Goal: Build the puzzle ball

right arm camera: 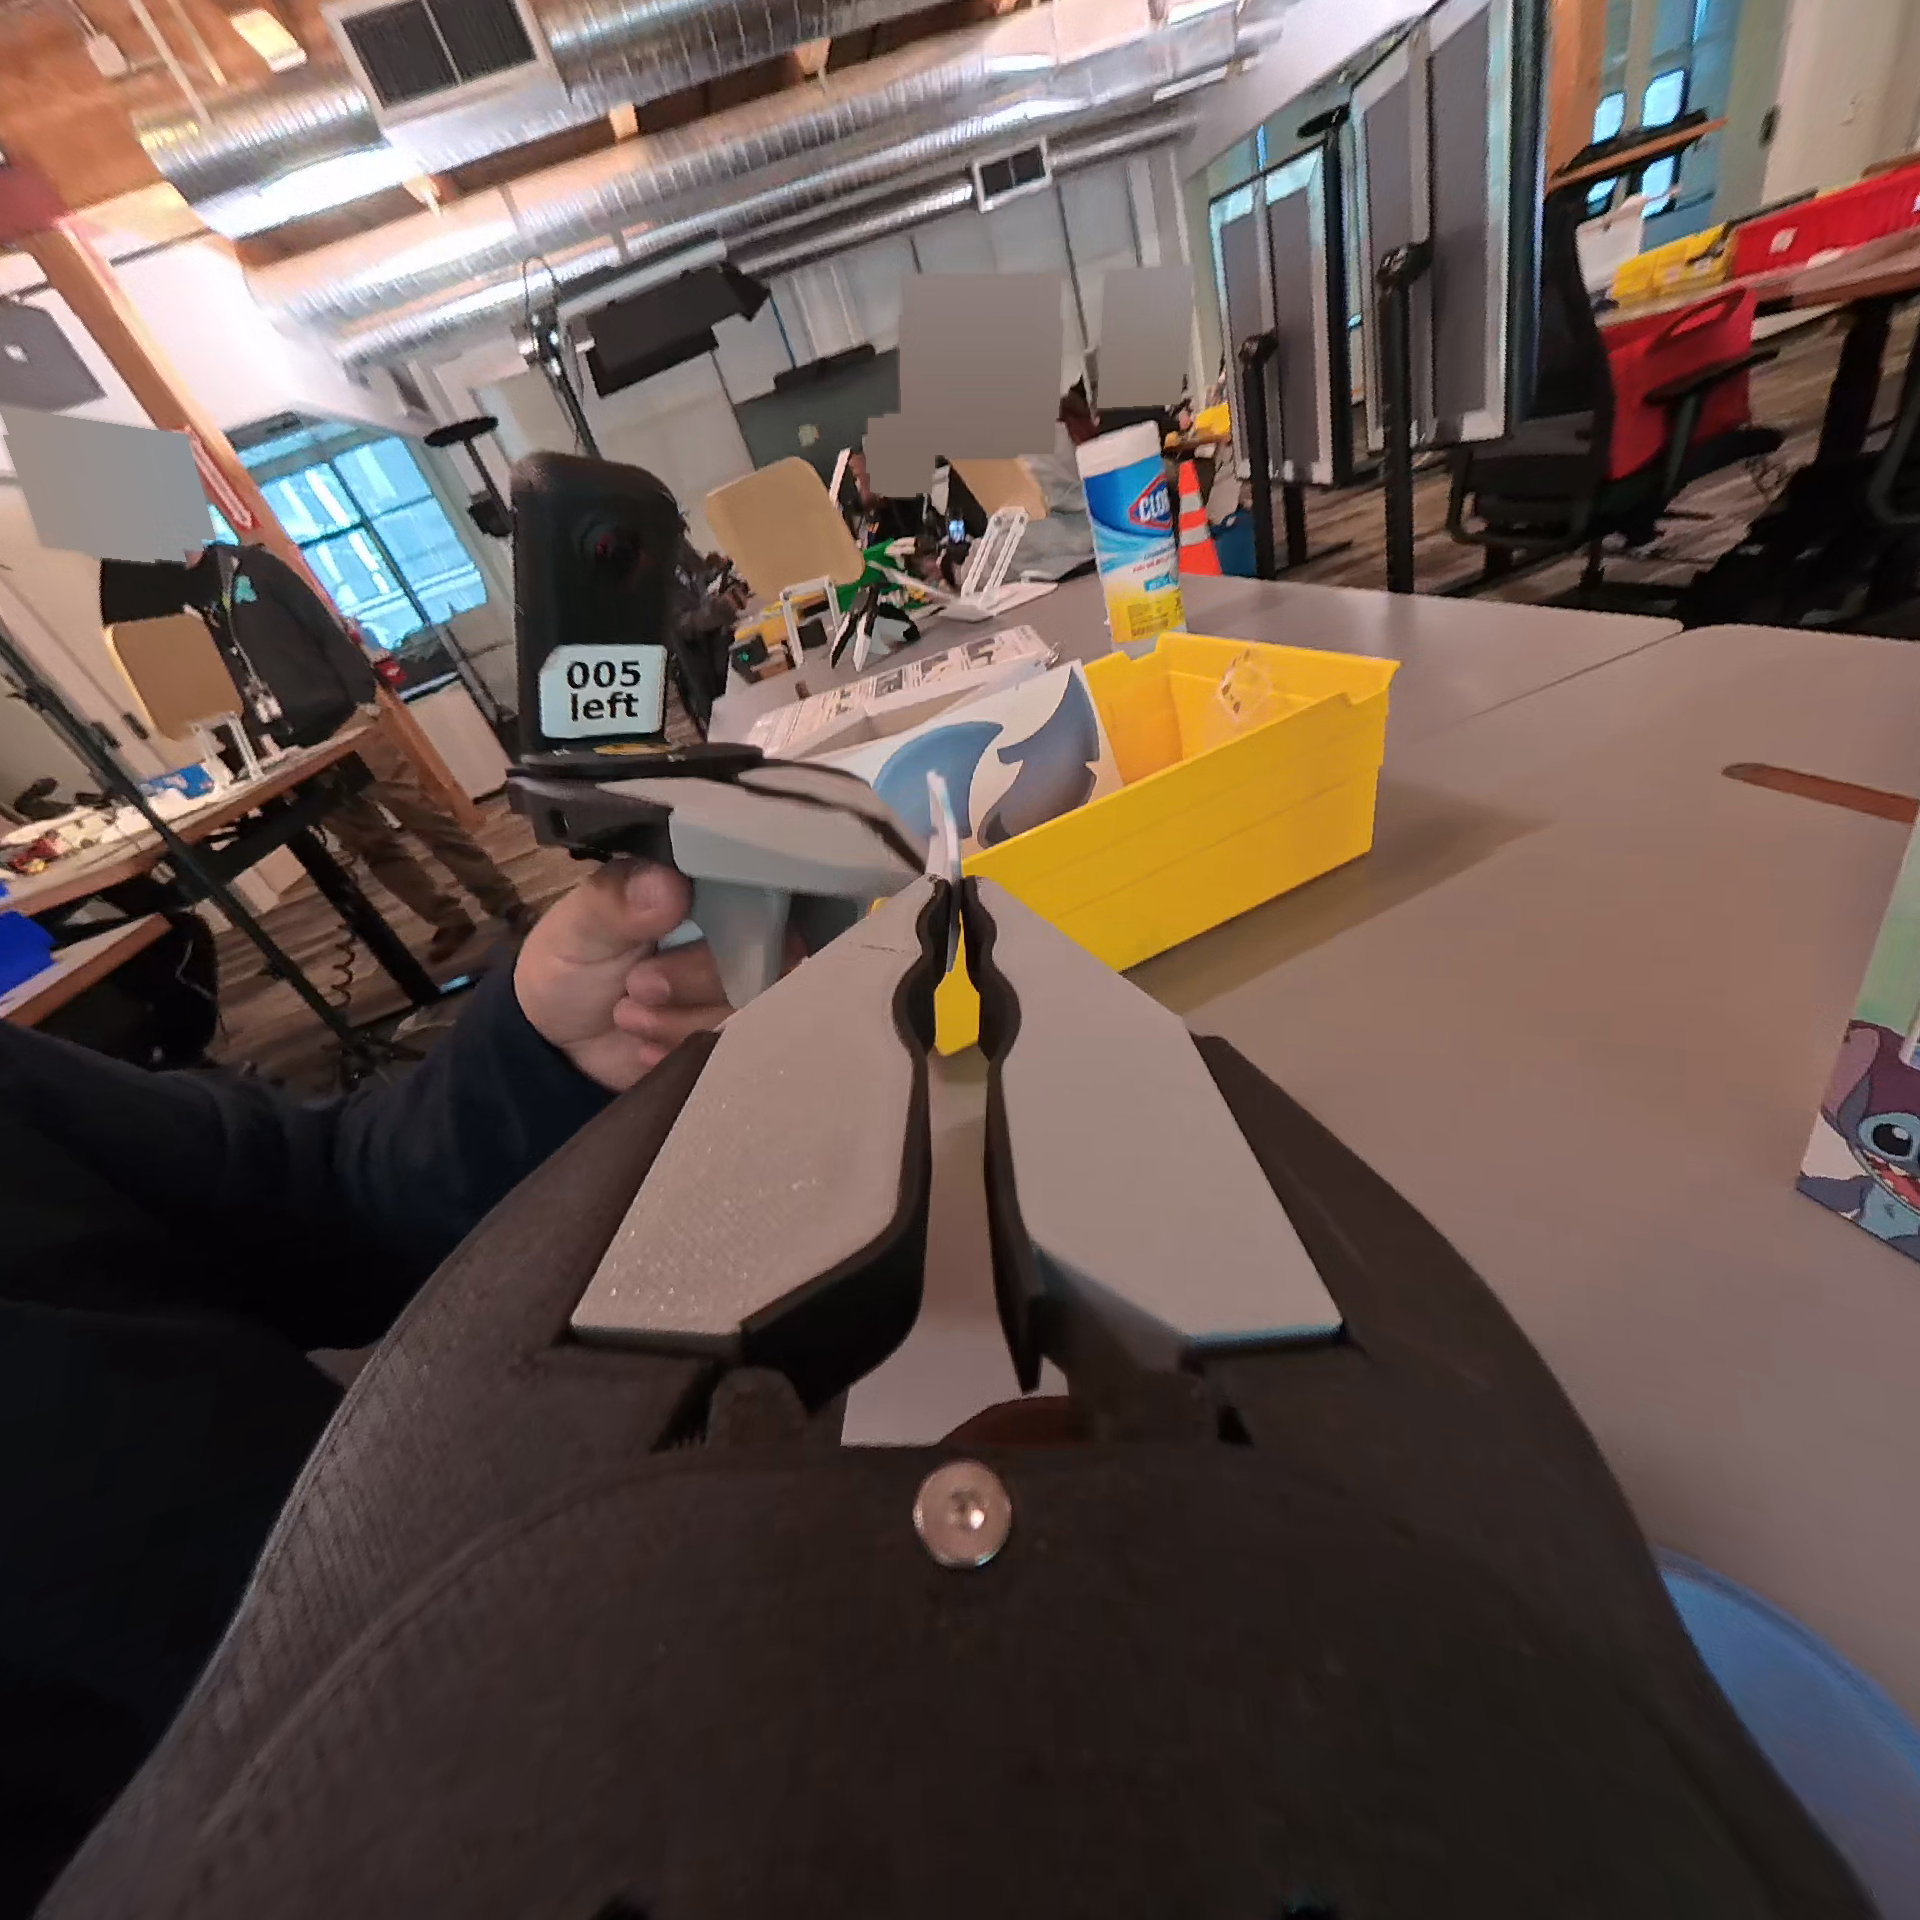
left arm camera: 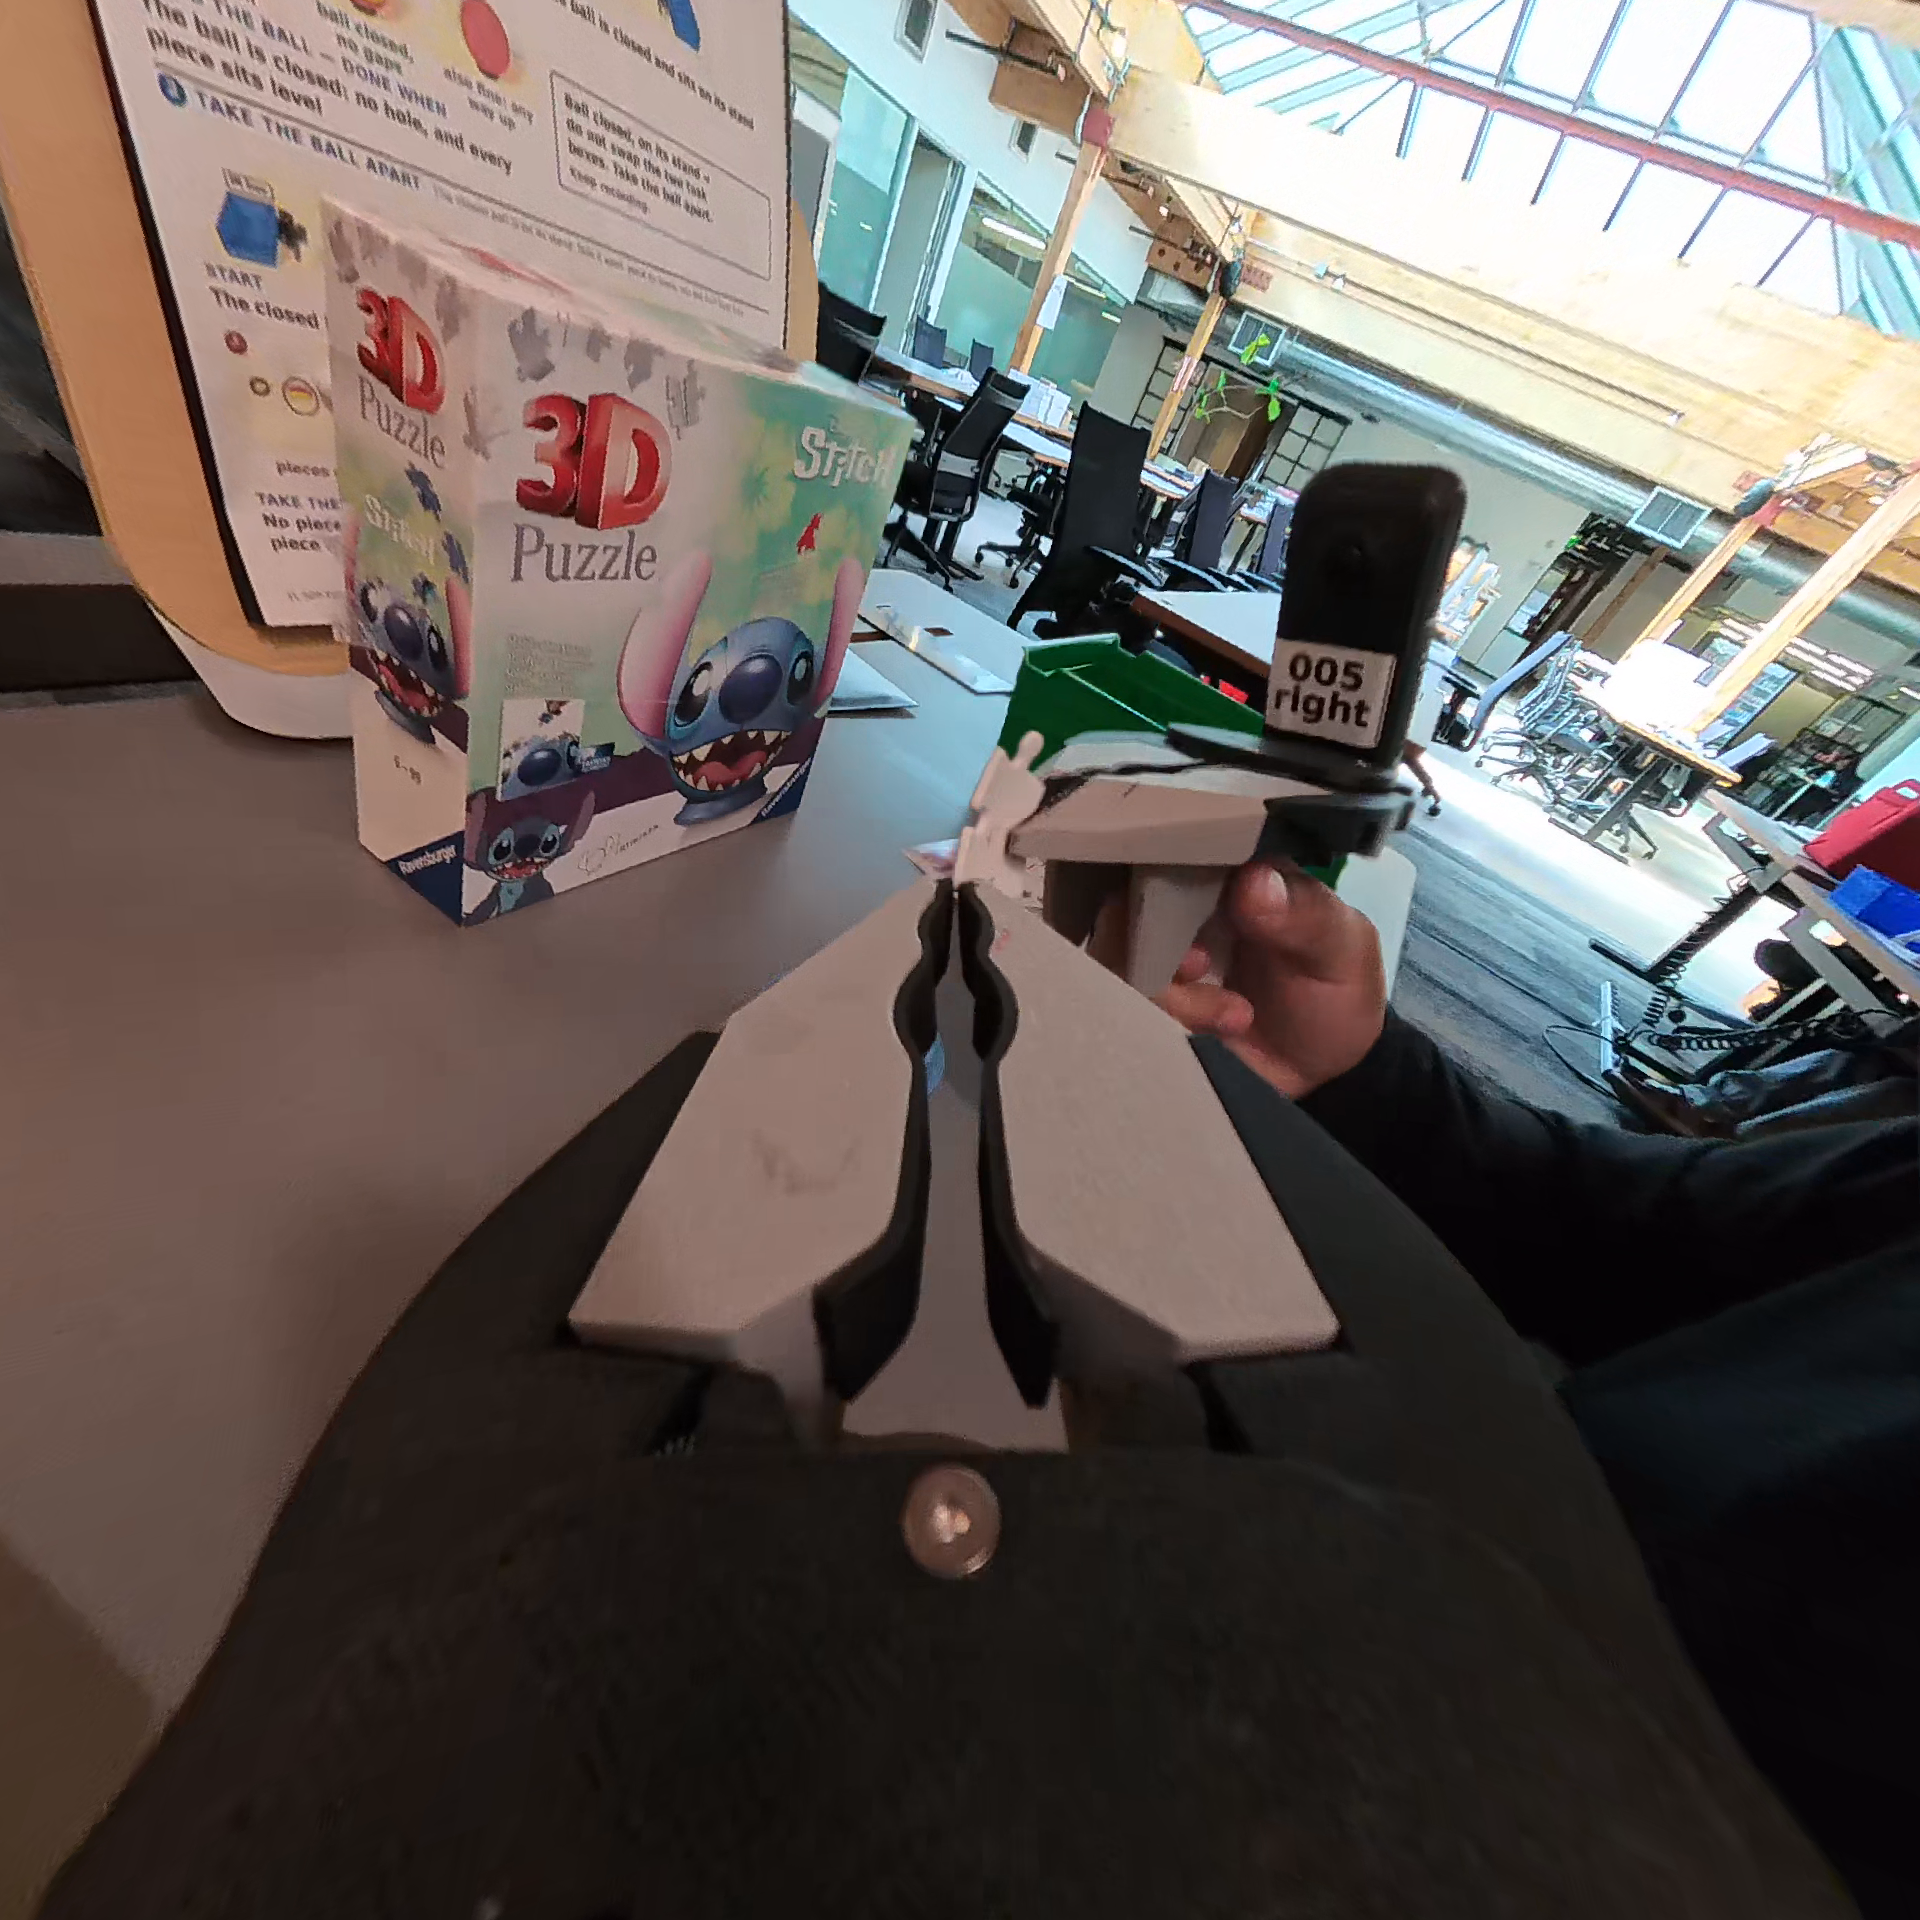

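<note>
My right gripper (right arm camera: 956, 891) is shut on a thin white puzzle piece (right arm camera: 943, 831), which I see edge-on between its pads. In the left wrist view the same piece (left arm camera: 1000, 810) shows its white back, sticking out of the right gripper (left arm camera: 1023, 831) above the table. My left gripper (left arm camera: 951, 902) is shut, and its tips sit right under the lower edge of that piece. In the right wrist view the left gripper (right arm camera: 914, 864) meets the piece from the left. Both grippers are held in the air over the grey table (left arm camera: 208, 935).
The puzzle box (left arm camera: 623, 644) stands upright on the table ahead of the left gripper, with an instruction sheet (left arm camera: 468, 156) behind it. A green bin (left arm camera: 1122, 696) is behind the right gripper. A yellow bin (right arm camera: 1226, 831) holds a card with blue shapes, and a wipes canister (right arm camera: 1127, 530) stands beyond it. My left and right fingertips are right by each other.
</note>
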`<state>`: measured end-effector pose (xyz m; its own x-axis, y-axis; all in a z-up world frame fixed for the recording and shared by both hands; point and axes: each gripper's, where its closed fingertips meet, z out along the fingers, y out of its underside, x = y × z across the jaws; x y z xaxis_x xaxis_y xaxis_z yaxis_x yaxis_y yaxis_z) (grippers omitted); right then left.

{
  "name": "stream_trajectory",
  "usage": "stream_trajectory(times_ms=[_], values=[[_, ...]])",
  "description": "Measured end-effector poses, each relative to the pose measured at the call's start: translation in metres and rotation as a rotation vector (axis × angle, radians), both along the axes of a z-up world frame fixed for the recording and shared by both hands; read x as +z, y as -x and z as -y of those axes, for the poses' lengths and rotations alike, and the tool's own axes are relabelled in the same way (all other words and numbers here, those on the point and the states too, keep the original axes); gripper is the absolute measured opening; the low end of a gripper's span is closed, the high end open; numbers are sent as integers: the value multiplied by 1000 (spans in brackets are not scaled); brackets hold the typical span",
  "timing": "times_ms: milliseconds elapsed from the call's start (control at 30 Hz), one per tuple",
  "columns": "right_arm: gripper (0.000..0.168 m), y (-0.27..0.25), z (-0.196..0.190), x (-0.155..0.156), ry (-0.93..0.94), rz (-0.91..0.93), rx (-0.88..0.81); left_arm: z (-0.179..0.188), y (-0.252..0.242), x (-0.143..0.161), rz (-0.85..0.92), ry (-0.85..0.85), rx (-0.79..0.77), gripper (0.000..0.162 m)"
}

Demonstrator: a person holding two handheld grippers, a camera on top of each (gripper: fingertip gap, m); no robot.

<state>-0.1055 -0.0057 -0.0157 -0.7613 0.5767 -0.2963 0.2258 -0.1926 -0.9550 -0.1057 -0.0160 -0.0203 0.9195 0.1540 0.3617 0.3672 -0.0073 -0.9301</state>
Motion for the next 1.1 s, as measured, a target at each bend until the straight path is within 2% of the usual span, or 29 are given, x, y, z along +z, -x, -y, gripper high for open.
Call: stream_trajectory(times_ms=[233, 433, 633, 800, 1100], values=[[0, 10, -1, -15, -59, 87, 59, -11, -16, -33, 59, 48, -102, 0], [0, 7, -1, -31, 19, 259, 218, -7, -17, -52, 46, 123, -150, 0], [0, -2, -3, -50, 4, 375, 324, -4, -16, -51, 39, 123, -173, 0], [0, -12, 2, -61, -24, 410, 388, -11, -21, -61, 83, 125, -216, 7], [0, -20, 2, -63, -46, 394, 411, -15, -26, -64, 53, 97, -239, 0]])
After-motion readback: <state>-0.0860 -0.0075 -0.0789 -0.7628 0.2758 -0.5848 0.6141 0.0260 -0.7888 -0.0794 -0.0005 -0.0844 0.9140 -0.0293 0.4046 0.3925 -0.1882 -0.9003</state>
